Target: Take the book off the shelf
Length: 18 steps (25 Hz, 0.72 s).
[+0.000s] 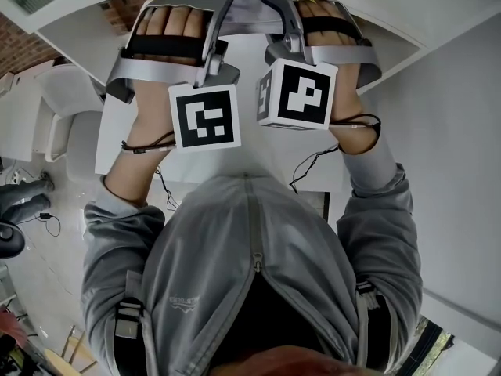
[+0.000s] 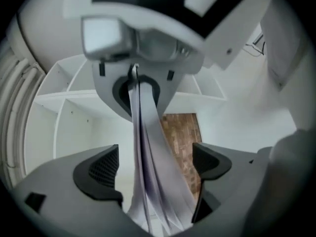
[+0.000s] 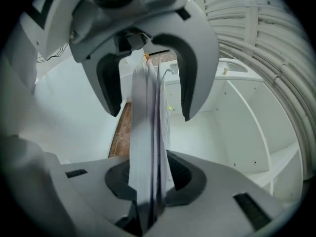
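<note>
The book (image 3: 145,122) is off the white shelf (image 3: 237,98) and in the air in front of the person, held edge-on between the two grippers, which face each other. The right gripper (image 3: 150,174) is clenched on it: in the right gripper view the dark pads press from both sides on the thin stack of pages, which rises straight up out of the jaws. The left gripper (image 2: 155,169) is released, with its jaws spread wide. The book's grey pages hang down through the gap and fan out a little (none of them touches either pad, as far as the left gripper view shows). In each gripper view the other gripper shows beyond, at the far edge of the book. In the head view the book sits at the top of the frame, just past the two marker cubes (image 1: 205,116), with a yellow strip of cover showing beside the left hand (image 1: 168,26). Behind the pages, the left gripper view shows the empty white shelf compartments and a brick-patterned surface (image 2: 180,132).
</note>
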Each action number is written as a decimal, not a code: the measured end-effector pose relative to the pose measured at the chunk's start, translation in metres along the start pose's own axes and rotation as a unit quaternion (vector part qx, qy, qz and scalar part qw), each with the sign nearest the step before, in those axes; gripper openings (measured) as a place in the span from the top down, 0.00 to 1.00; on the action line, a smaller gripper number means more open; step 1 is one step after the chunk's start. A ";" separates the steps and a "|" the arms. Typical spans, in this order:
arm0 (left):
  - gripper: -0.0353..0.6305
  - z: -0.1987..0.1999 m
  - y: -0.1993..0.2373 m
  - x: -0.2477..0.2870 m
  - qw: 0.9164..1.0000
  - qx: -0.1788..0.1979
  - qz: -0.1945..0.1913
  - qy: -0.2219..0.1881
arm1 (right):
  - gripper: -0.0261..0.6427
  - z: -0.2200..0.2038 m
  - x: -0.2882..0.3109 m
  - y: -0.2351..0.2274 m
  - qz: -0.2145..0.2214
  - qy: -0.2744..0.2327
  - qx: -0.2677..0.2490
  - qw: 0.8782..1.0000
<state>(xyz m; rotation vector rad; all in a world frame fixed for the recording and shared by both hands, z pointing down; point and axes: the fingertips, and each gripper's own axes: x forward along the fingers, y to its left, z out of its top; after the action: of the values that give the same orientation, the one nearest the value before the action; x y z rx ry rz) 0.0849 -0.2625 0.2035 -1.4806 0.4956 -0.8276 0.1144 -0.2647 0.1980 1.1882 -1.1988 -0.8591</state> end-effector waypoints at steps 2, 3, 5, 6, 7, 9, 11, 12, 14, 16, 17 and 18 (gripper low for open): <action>0.26 -0.007 -0.001 0.007 1.000 -0.003 0.006 0.017 | 0.82 0.002 -0.006 0.002 0.000 -0.001 0.001 1.000; 0.26 -0.010 -0.002 0.009 1.000 -0.009 0.008 0.020 | 0.82 0.003 -0.009 0.004 0.000 -0.002 0.002 1.000; 0.26 -0.012 -0.002 0.010 0.999 -0.015 0.019 0.022 | 0.82 0.006 -0.014 0.005 -0.001 -0.003 0.002 1.000; 0.27 -0.012 -0.001 0.011 0.999 -0.016 0.025 0.023 | 0.82 0.007 -0.017 0.006 -0.002 -0.003 0.002 1.000; 0.27 -0.011 -0.001 0.012 0.999 -0.018 0.029 0.024 | 0.82 0.007 -0.019 0.007 -0.004 -0.003 0.002 1.000; 0.31 -0.010 -0.005 0.010 0.999 -0.023 0.034 0.023 | 0.83 0.008 -0.023 0.008 -0.009 -0.001 -0.001 1.000; 0.65 -0.011 -0.005 0.005 0.998 -0.027 0.049 0.022 | 0.83 0.008 -0.026 0.010 -0.014 0.000 -0.002 1.000; 0.75 -0.011 -0.003 0.003 0.998 -0.030 0.059 0.021 | 0.83 0.008 -0.028 0.011 -0.016 -0.001 -0.002 1.000; 0.82 -0.010 -0.002 -0.001 0.997 -0.036 0.071 0.019 | 0.83 0.008 -0.030 0.014 -0.022 -0.001 -0.004 1.000; 0.83 -0.008 -0.004 -0.003 0.996 -0.041 0.075 0.018 | 0.83 0.007 -0.032 0.017 -0.029 -0.003 -0.004 1.000; 0.83 -0.007 -0.005 -0.004 0.996 -0.043 0.078 0.018 | 0.83 0.007 -0.034 0.018 -0.032 -0.005 -0.004 0.999; 0.83 -0.006 -0.006 -0.006 0.996 -0.045 0.080 0.018 | 0.83 0.007 -0.035 0.019 -0.036 -0.007 -0.005 0.999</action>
<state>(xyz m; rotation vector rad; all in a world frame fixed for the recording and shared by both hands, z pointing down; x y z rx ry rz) 0.0753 -0.2619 0.2078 -1.4898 0.6763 -0.7145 0.0984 -0.2286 0.2084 1.2255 -1.1681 -0.9260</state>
